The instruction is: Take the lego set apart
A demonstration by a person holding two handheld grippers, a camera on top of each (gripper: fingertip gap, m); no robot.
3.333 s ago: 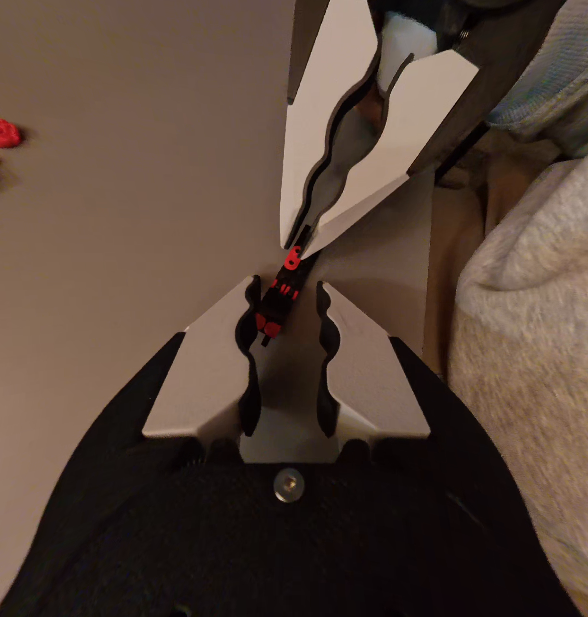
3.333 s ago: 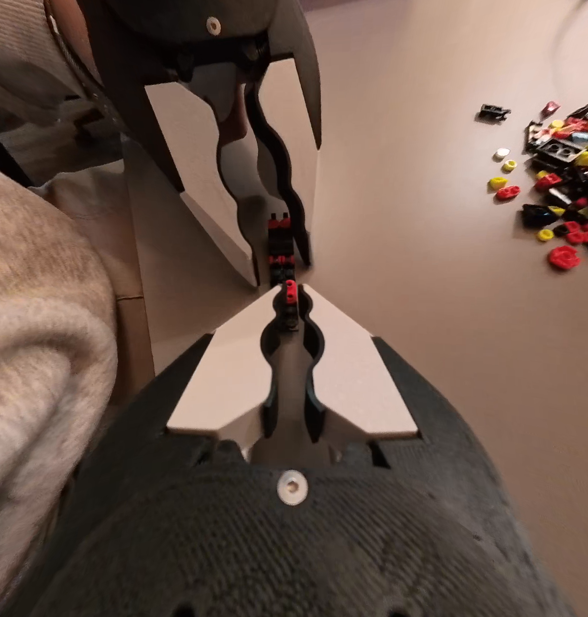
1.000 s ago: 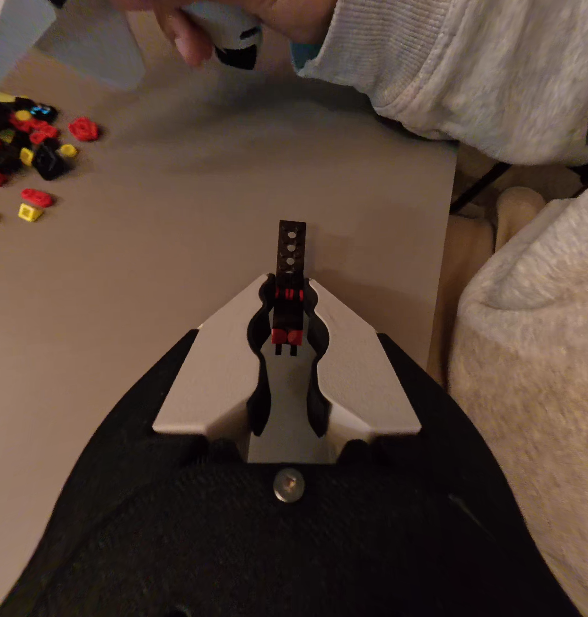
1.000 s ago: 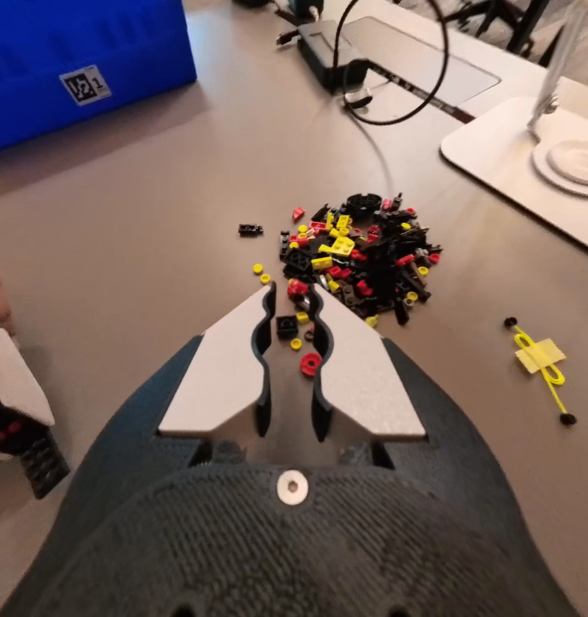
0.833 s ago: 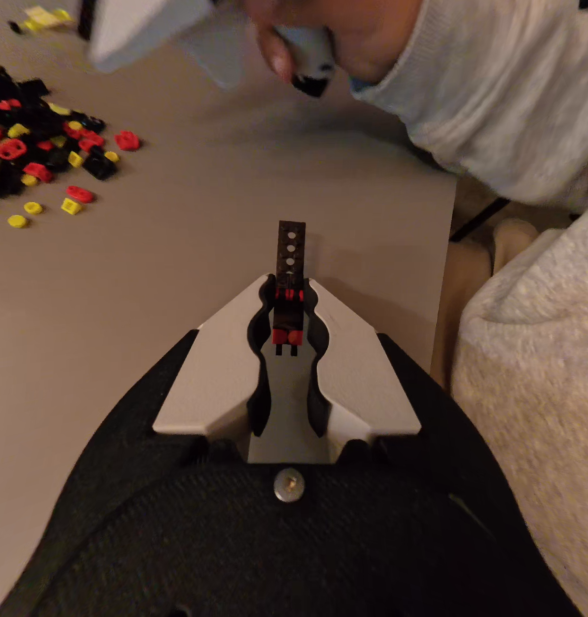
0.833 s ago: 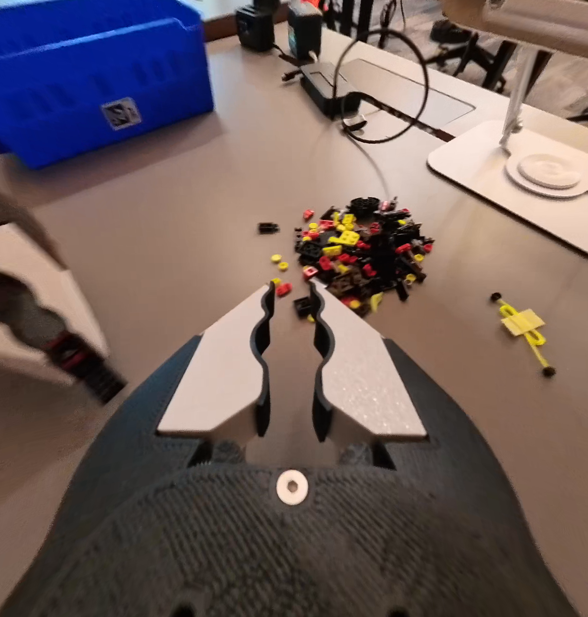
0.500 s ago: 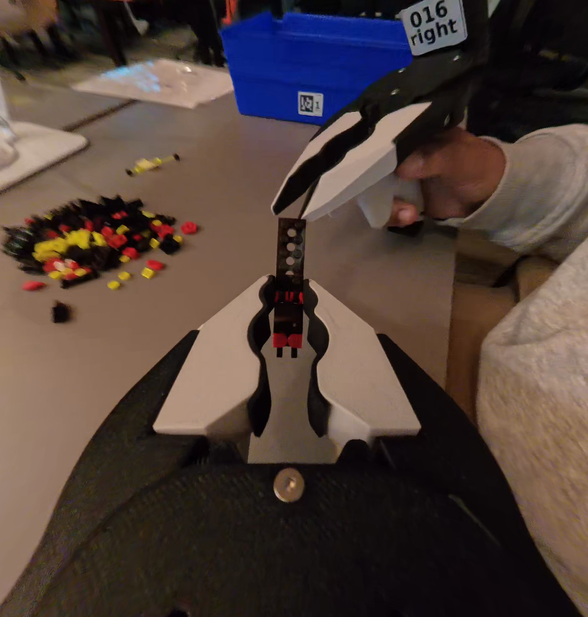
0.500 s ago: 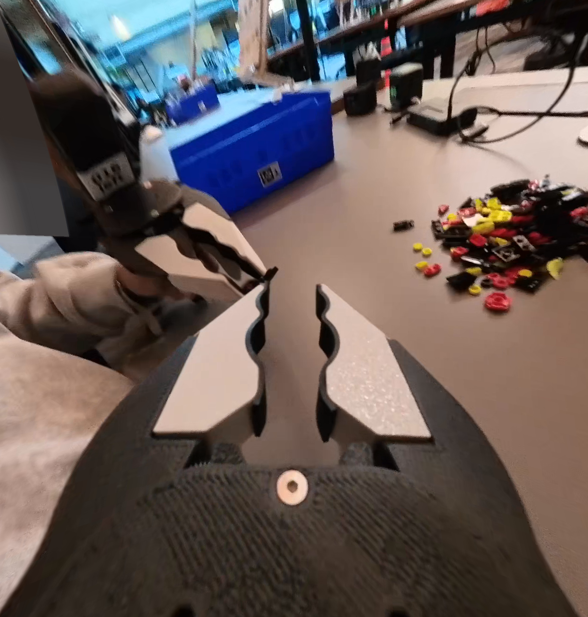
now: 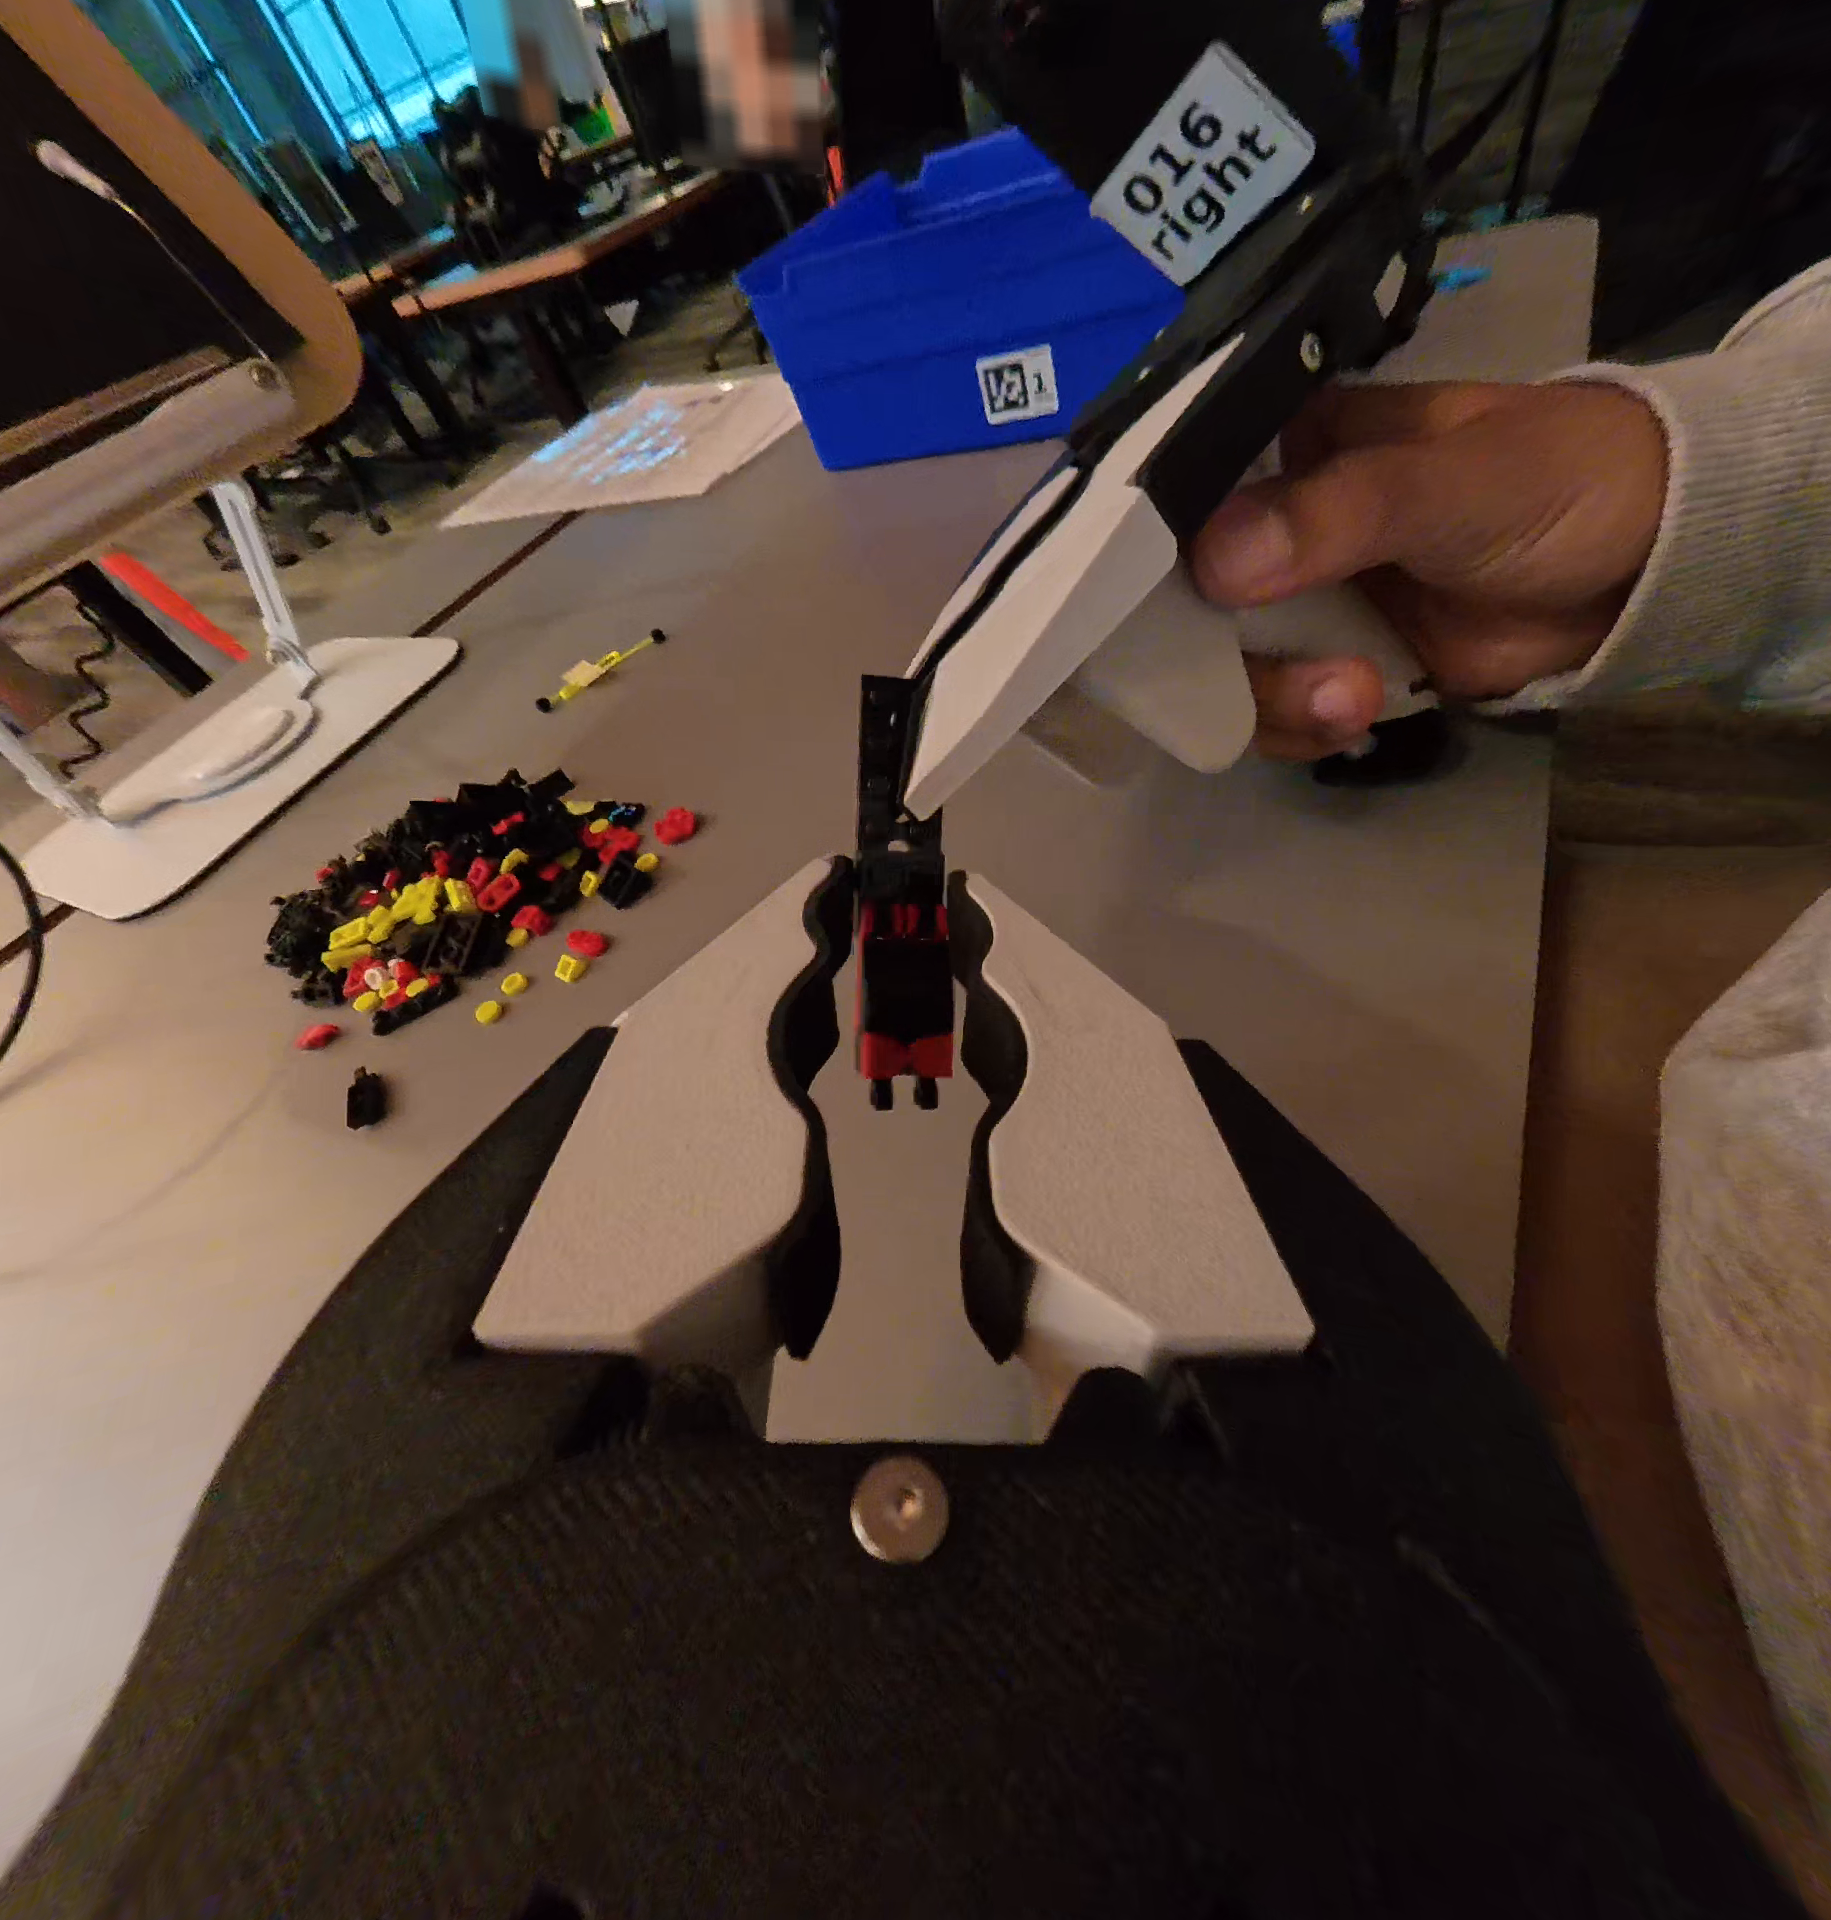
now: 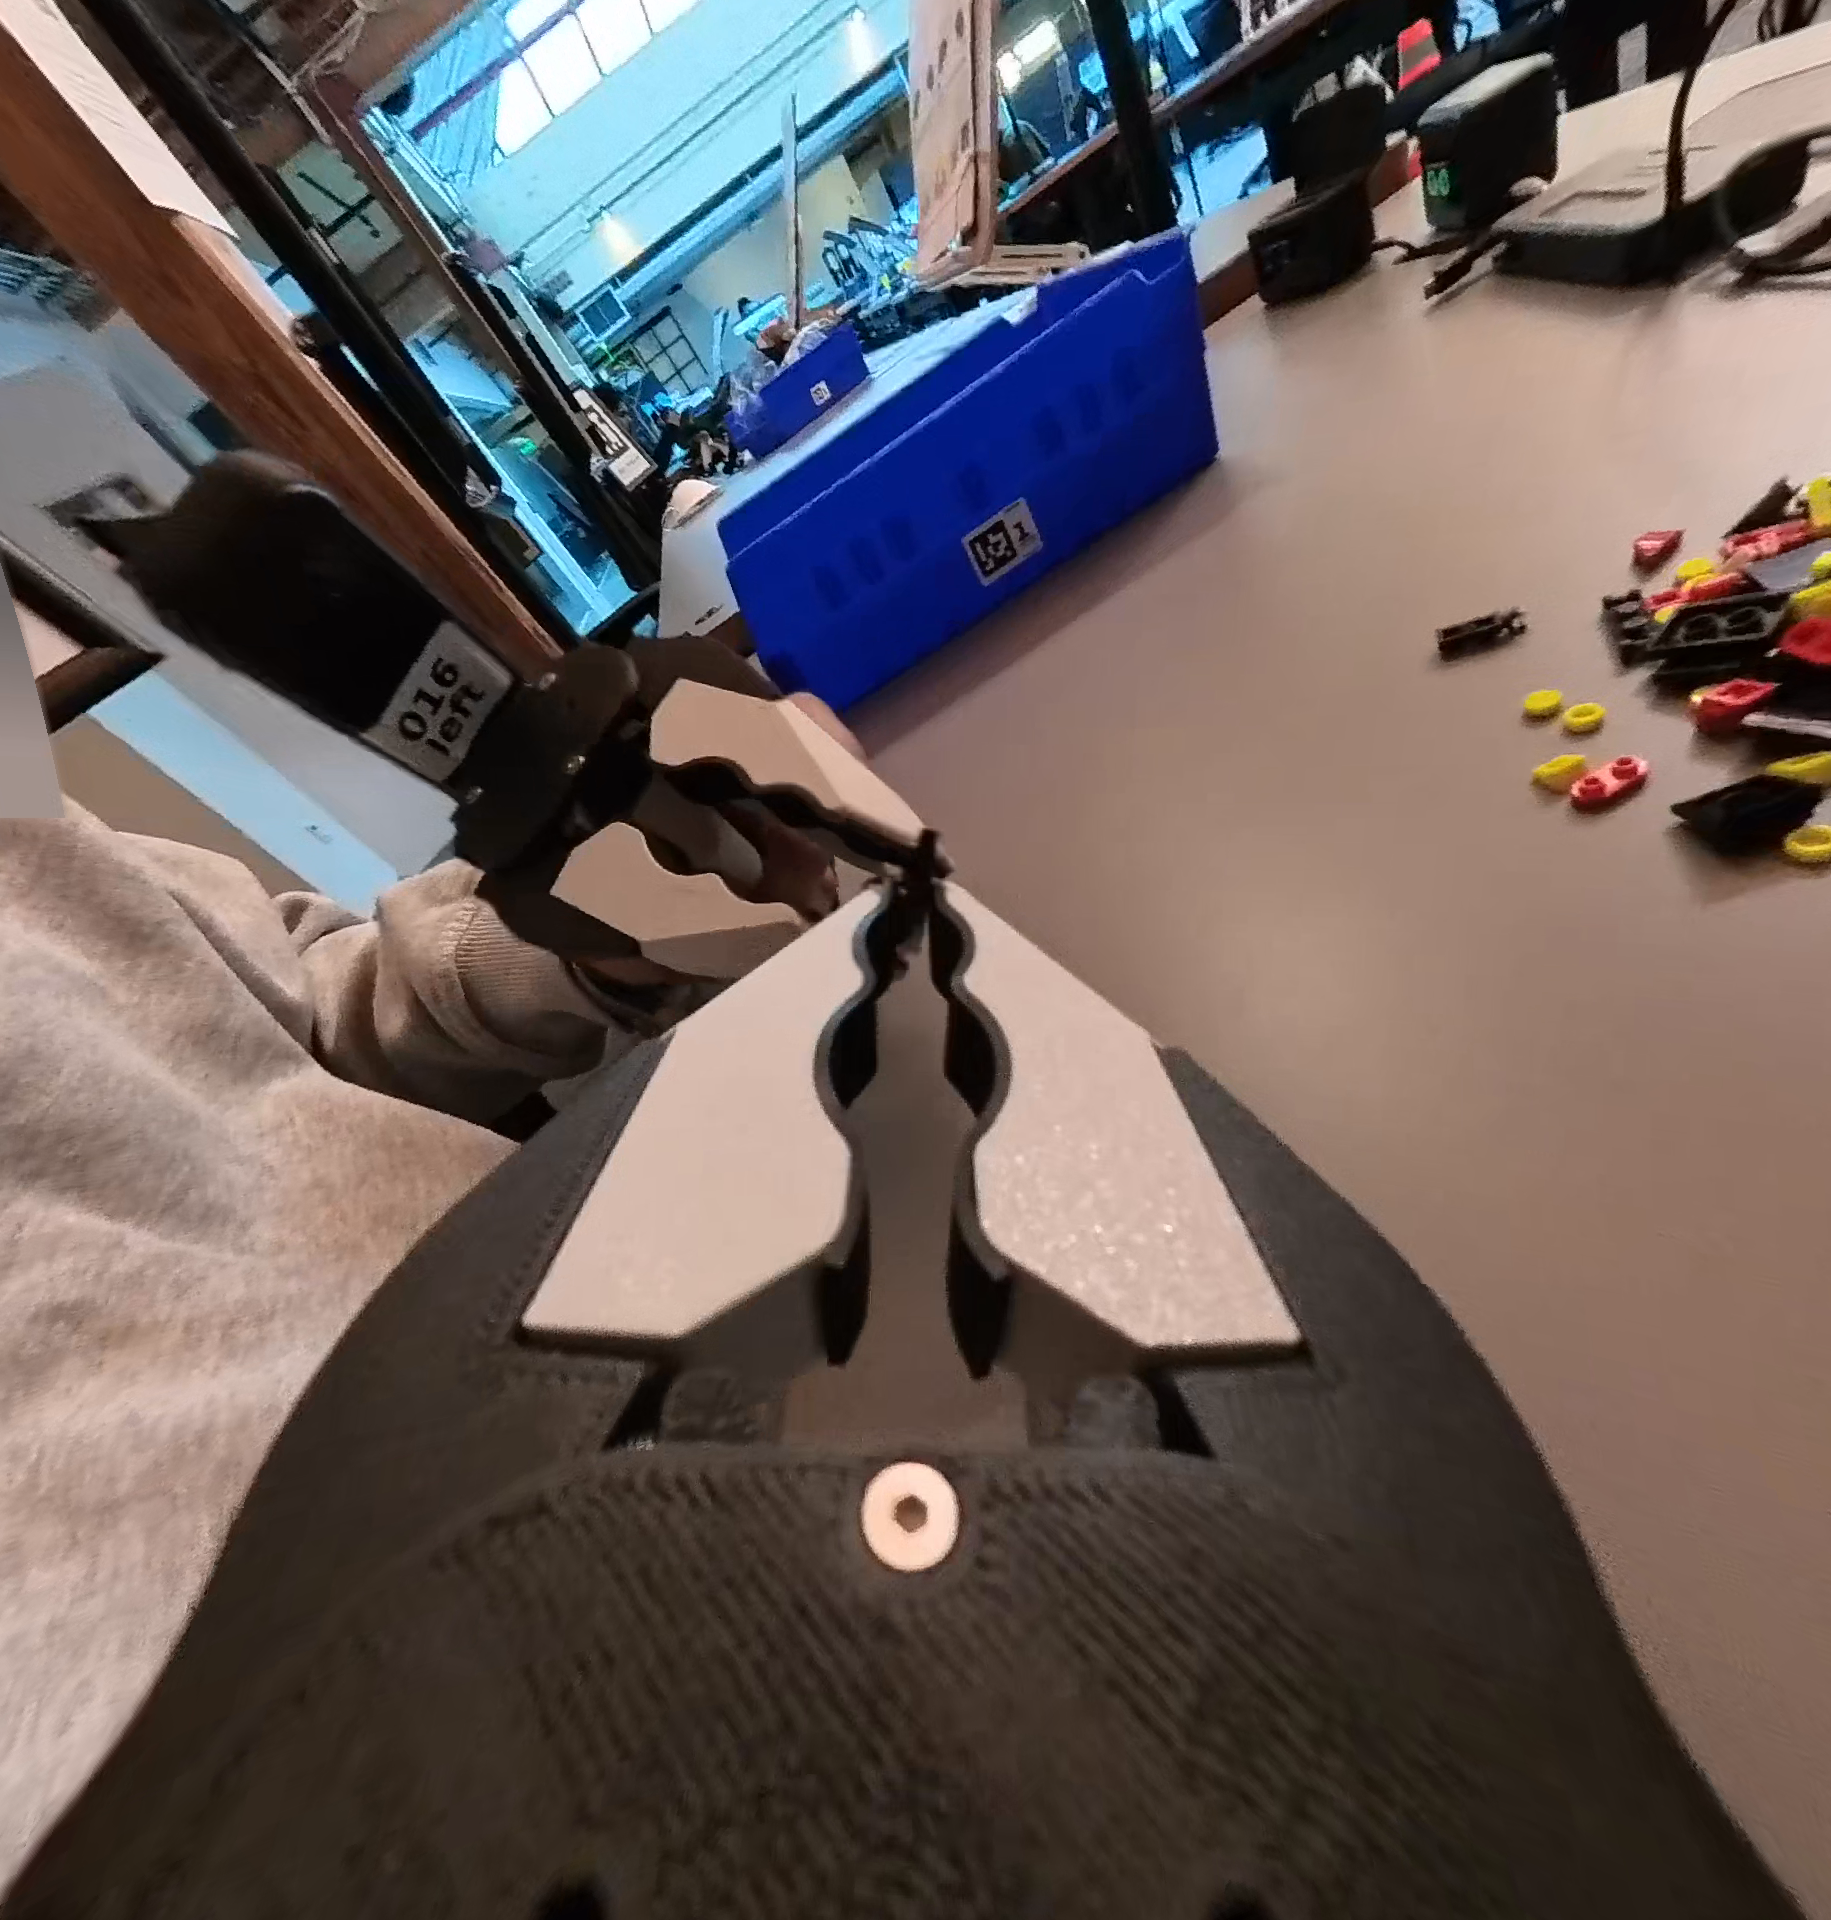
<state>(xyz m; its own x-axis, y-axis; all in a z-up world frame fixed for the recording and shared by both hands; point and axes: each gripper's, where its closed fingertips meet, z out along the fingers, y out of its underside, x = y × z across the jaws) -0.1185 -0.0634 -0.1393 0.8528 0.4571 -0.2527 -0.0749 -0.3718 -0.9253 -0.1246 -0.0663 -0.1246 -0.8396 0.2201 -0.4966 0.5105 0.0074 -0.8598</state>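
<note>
A wide grey-brown tabletop stretches through a dim workshop, with a blue plastic bin bearing a square marker sticker at its far side and a white flat-based stand to the left. A loose pile of black, red and yellow lego pieces lies on the tabletop, well apart from both tools, and a yellow strip with black ends rests beyond it.

The left hand-held gripper has its white fingers clamped on a small black-and-red lego assembly, held above the tabletop near its front edge. A narrow black perforated beam sticks up out of the assembly, past the fingertips.

The right hand-held gripper comes in from the right, held by a hand in a pale grey sleeve. Its fingertips are pinched together on the upper part of the beam, so both tools grip the same lego piece.
</note>
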